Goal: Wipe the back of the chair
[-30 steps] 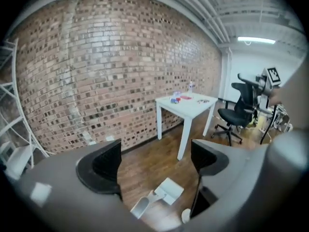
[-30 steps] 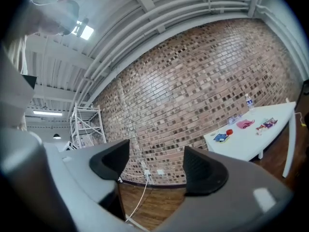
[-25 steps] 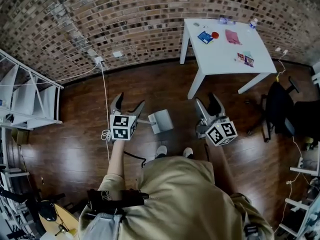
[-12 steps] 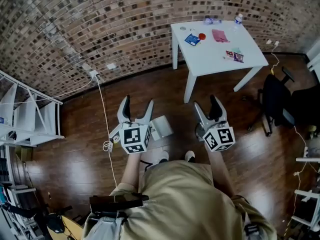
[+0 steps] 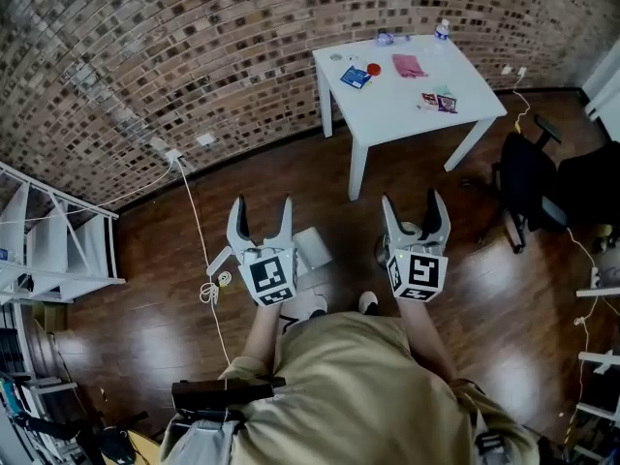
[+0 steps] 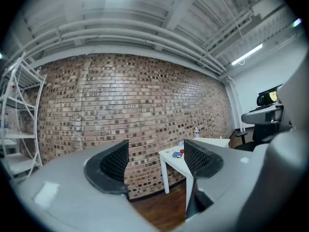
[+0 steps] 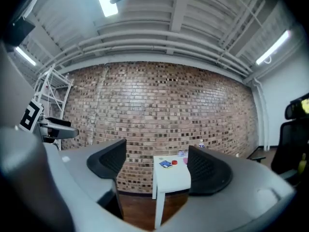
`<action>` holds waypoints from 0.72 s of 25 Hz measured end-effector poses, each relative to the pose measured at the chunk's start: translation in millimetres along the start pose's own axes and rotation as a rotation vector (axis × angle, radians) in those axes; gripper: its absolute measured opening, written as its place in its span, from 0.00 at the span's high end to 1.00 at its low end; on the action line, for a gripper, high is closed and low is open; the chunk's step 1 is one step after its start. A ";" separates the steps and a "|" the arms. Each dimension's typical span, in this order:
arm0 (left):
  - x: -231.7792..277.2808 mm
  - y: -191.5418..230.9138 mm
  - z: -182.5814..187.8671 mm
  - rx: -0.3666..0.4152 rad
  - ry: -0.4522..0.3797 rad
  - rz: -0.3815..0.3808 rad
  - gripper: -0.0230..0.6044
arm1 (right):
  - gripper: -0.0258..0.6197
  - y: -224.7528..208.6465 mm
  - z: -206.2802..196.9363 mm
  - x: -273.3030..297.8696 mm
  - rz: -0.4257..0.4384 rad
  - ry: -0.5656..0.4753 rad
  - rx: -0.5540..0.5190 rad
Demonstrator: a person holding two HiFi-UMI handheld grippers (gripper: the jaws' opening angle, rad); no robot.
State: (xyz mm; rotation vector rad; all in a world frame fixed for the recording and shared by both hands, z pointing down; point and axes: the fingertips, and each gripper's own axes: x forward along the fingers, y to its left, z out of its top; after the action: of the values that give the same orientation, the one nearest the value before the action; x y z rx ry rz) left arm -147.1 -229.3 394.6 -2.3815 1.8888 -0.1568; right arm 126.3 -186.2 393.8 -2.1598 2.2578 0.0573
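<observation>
A black office chair (image 5: 528, 184) stands on the wooden floor at the right, beside a white table (image 5: 426, 114). On the table's far side lies a pink cloth (image 5: 409, 66). In front of the person, both grippers are held level and well short of the chair. The left gripper (image 5: 262, 211) is open; its jaws have just been closing a little, with nothing between them. The right gripper (image 5: 414, 206) is open and empty too. In the left gripper view the left gripper (image 6: 157, 163) frames the brick wall and the table (image 6: 174, 159). Through the right gripper (image 7: 157, 166) the table (image 7: 171, 178) shows.
A brick wall (image 5: 194, 46) runs along the back. A white box (image 5: 312, 248) sits on the floor between the grippers. White shelving (image 5: 48, 250) stands at the left, and a white cable (image 5: 194, 211) trails from a wall socket. Small items and a bottle (image 5: 442, 29) are on the table.
Both grippers have risen and swung level, pointing at the wall and table. The left jaws stand a little narrower. The right gripper has rolled upright. The head view has turned right.
</observation>
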 end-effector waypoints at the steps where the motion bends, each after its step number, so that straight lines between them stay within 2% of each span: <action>1: 0.7 -3.0 -3.0 0.001 0.003 0.001 0.40 | 0.37 -2.9 -0.8 -1.0 -0.014 0.010 -0.018; 7: 2.5 -10.1 -5.7 -0.016 0.011 -0.006 0.41 | 0.37 -2.8 -2.5 1.3 -0.019 0.047 -0.050; 18: 7.8 -10.4 -12.9 -0.018 0.042 -0.016 0.42 | 0.37 3.0 -7.4 7.1 0.001 0.058 -0.033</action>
State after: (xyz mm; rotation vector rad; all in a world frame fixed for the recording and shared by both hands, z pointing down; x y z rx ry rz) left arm -137.1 -234.7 409.0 -2.4237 1.8978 -0.1939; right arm 123.1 -193.4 401.0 -2.2049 2.3050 0.0320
